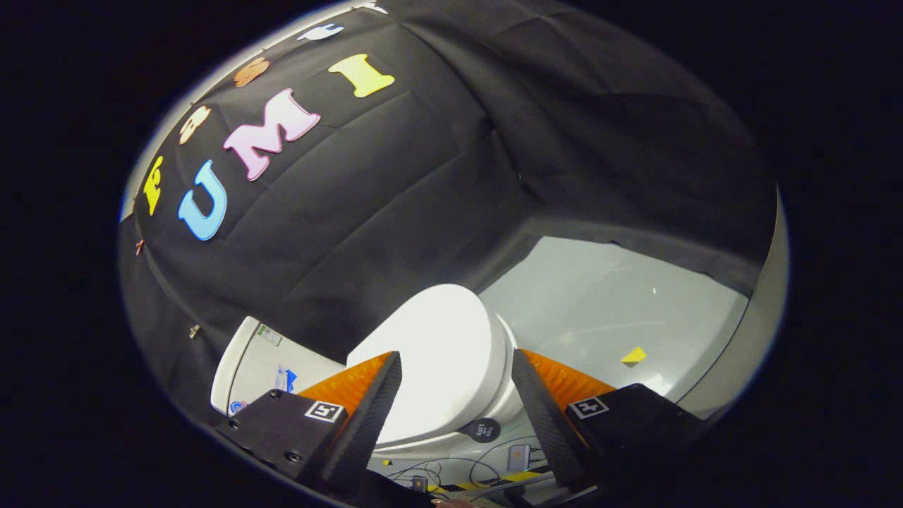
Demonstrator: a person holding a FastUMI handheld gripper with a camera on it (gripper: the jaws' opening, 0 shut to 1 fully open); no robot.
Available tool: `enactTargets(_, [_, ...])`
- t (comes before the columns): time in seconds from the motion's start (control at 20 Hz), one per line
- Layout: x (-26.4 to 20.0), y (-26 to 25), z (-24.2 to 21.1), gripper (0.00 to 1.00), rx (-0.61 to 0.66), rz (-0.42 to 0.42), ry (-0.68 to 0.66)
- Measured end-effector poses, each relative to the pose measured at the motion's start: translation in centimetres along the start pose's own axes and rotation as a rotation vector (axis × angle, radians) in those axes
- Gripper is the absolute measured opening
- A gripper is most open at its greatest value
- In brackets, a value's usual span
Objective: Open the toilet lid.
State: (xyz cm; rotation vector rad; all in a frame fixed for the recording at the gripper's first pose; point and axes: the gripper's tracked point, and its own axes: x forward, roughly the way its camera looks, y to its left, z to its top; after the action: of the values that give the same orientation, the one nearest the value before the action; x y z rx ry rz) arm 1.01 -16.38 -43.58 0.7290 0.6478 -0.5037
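Between spread hand-held gripper (pixel 457 363) fingers, closed toilet lid (pixel 444 353)

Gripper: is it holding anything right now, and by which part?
Nothing is held. The gripper is open, its fingers spread apart with the closed white plastic toilet lid beyond them, not touched.

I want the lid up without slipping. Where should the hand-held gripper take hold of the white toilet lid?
Grip the closed white toilet lid at its rounded front rim, opposite the white tank. The open hand-held gripper already straddles it.
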Motion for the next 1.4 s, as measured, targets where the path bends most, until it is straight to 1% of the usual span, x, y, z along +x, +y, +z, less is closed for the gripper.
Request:
enactTargets(0.15, [1.7, -2.1, -2.7, 1.0, 0.029, -0.026, 0.06])
enactTargets(0.4, [3.6, -4.0, -6.0, 1.0, 0.084, -0.04, 0.131])
enactTargets(0.6, [4.7, -4.9, -9.0, 1.0, 0.133, -0.024, 0.195])
enactTargets(0.9, [5.5, -6.3, -12.7, 0.98, 0.213, -0.03, 0.28])
enactTargets(1.15, [6.7, -5.6, -14.9, 0.98, 0.211, -0.011, 0.314])
enactTargets(1.3, [7.0, -5.2, -15.3, 0.96, 0.215, 0.007, 0.328])
enactTargets(1.4, [7.3, -4.5, -15.3, 0.85, 0.237, 0.041, 0.318])
